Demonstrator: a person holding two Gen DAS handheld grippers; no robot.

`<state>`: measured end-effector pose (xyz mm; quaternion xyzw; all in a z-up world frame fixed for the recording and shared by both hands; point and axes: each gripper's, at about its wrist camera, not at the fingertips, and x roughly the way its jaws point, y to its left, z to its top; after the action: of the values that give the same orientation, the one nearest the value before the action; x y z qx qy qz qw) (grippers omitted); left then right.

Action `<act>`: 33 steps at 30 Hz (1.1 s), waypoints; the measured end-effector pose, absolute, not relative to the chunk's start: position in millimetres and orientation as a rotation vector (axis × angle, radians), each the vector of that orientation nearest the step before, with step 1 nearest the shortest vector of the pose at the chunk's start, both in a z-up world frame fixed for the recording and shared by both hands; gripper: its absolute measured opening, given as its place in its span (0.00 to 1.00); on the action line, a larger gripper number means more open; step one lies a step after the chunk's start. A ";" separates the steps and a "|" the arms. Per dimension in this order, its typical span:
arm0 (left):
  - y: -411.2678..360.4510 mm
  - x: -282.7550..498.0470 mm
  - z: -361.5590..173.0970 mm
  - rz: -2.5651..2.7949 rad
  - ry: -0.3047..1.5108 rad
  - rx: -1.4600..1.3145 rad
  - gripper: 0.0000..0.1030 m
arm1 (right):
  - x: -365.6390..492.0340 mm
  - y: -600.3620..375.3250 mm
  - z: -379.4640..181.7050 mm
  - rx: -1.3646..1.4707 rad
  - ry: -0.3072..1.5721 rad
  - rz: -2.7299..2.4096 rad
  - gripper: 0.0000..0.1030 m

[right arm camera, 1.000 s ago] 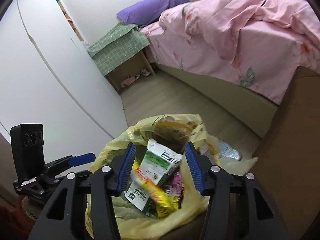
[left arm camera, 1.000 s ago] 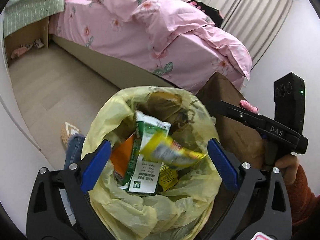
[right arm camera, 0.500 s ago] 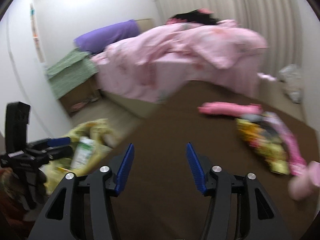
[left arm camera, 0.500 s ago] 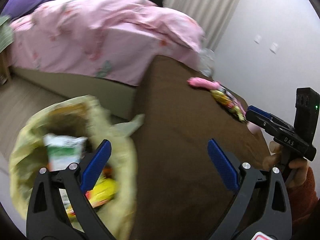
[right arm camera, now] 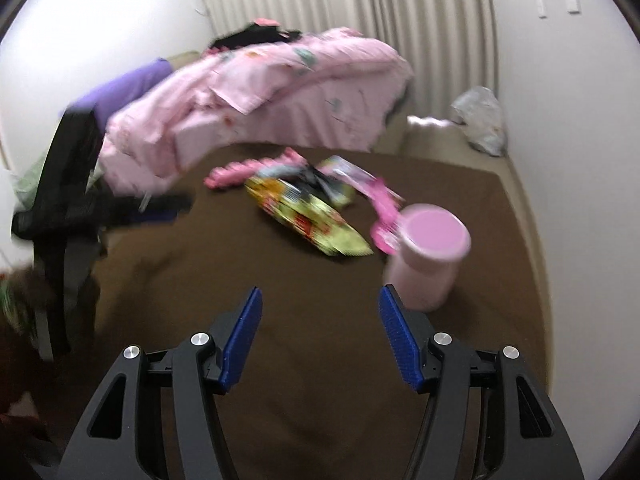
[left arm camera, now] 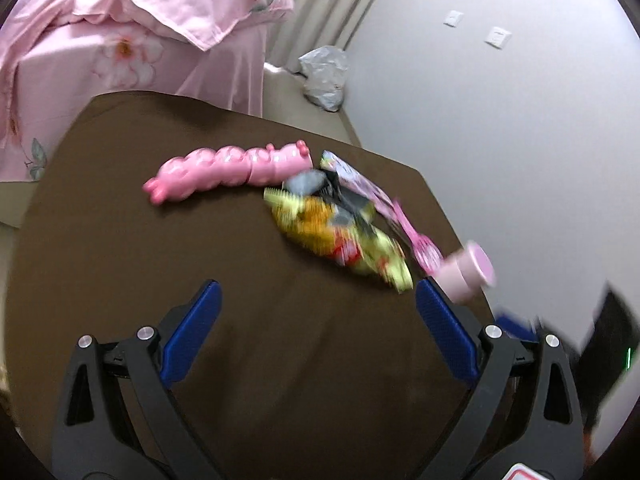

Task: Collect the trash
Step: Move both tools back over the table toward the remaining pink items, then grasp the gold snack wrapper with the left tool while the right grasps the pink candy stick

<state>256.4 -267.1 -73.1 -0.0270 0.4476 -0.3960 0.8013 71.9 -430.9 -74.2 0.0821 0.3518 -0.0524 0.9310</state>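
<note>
A crumpled yellow snack wrapper [left arm camera: 340, 240] [right arm camera: 308, 216] lies on the brown-covered table [left arm camera: 120, 260], with a dark wrapper [left arm camera: 316, 182] and a pink printed packet [left arm camera: 360, 184] just behind it. A pink caterpillar toy [left arm camera: 228, 168] lies to their left. A pink plastic scoop [left arm camera: 420, 244] and a pink cup [left arm camera: 468, 276] [right arm camera: 428, 256] are at their right. My left gripper [left arm camera: 316, 286] is open and empty, short of the wrapper. My right gripper [right arm camera: 321, 291] is open and empty too, with the cup just beyond its right finger.
A bed with a pink floral quilt [left arm camera: 140, 20] stands behind the table. A grey plastic bag [left arm camera: 324, 76] lies on the floor by the white wall [left arm camera: 520, 120]. Pleated curtains [right arm camera: 360, 8] hang at the back. The table's near half [right arm camera: 320, 360] is bare cloth.
Both views have swung from the yellow trash bag to the table, and the bag has left view. The right jaws stand wider than a second ago.
</note>
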 end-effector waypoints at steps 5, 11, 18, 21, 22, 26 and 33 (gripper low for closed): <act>-310.8 287.4 -89.3 -0.762 0.996 -0.029 0.87 | 64.8 -445.5 -71.3 0.159 0.669 -0.136 0.56; -319.4 290.2 -92.2 -0.726 0.959 0.019 0.84 | 80.2 -463.7 -47.6 0.069 0.608 -0.134 0.56; -322.3 299.2 -67.3 -0.858 0.852 0.112 0.84 | 112.4 -498.4 -33.1 0.071 0.634 -0.089 0.56; -352.1 310.0 -70.9 -0.868 0.875 0.246 0.80 | 122.2 -502.5 -32.4 0.087 0.636 -0.081 0.56; -357.9 314.6 -74.3 -0.865 0.899 0.272 0.74 | 126.6 -503.3 -33.8 0.079 0.644 -0.077 0.56; -373.8 326.7 -86.0 -0.854 0.981 0.313 0.61 | 141.4 -514.5 -35.2 0.045 0.662 -0.081 0.56; -347.8 311.1 -91.7 -0.870 1.028 0.231 0.22 | 159.3 -521.7 -43.2 0.098 0.702 -0.026 0.56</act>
<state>311.1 -347.8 -91.7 0.1068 0.4750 -0.4019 0.7755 159.3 -521.7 -43.2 0.0482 0.3438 -0.0130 0.9377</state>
